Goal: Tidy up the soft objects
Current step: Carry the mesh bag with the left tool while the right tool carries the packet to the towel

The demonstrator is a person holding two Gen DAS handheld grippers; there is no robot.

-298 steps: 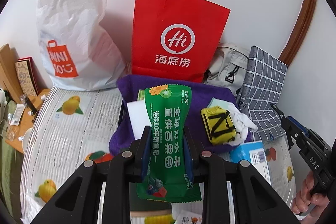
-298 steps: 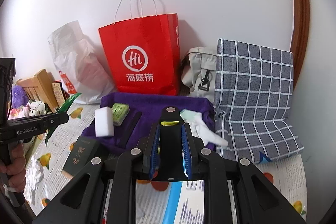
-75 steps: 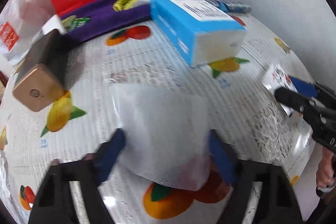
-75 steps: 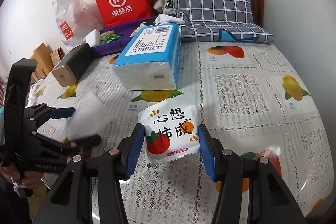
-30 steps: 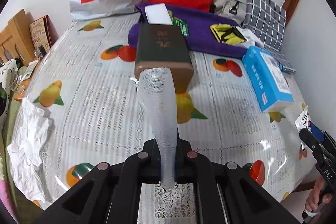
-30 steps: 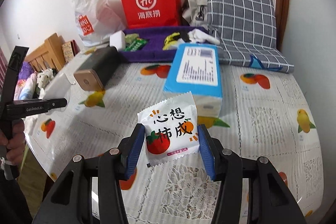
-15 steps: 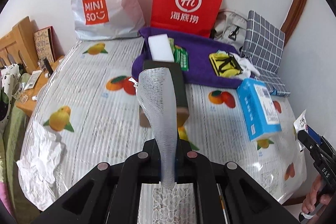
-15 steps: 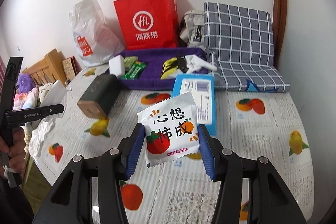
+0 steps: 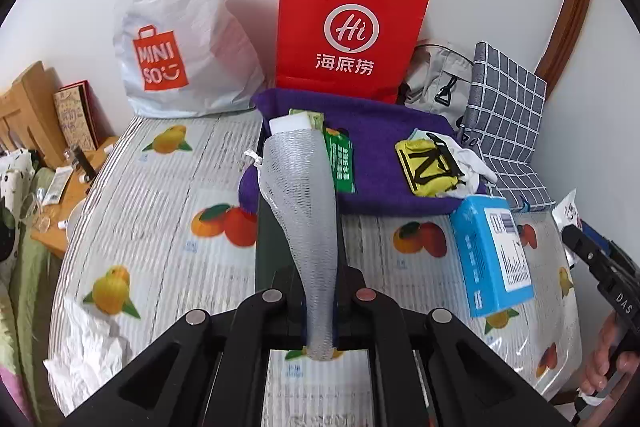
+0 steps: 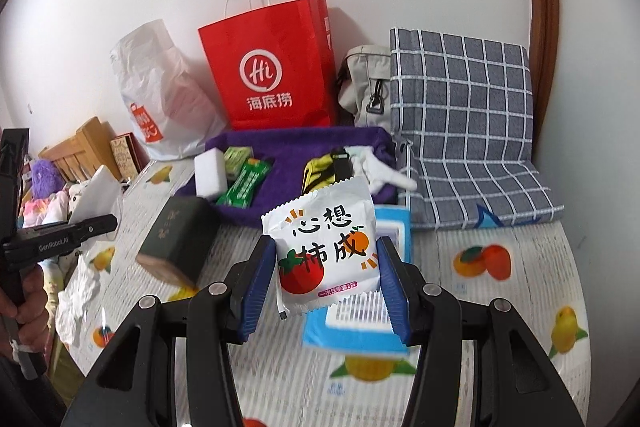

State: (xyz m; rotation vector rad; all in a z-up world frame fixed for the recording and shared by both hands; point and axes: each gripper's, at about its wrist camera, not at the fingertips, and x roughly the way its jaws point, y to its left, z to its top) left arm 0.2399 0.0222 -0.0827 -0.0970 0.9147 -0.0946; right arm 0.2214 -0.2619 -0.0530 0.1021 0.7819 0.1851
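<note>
Both carry loads toward the purple tray [image 9: 384, 199] at twelve o'clock: left gripper [image 9: 320, 307] pinches a white foam net sleeve [image 9: 304, 195], right gripper [image 10: 326, 267] clamps a snack packet [image 10: 326, 247]. Next, lower and release.

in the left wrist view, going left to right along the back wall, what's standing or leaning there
white Miniso bag → red paper bag → grey pouch → grey checked cushion
</note>
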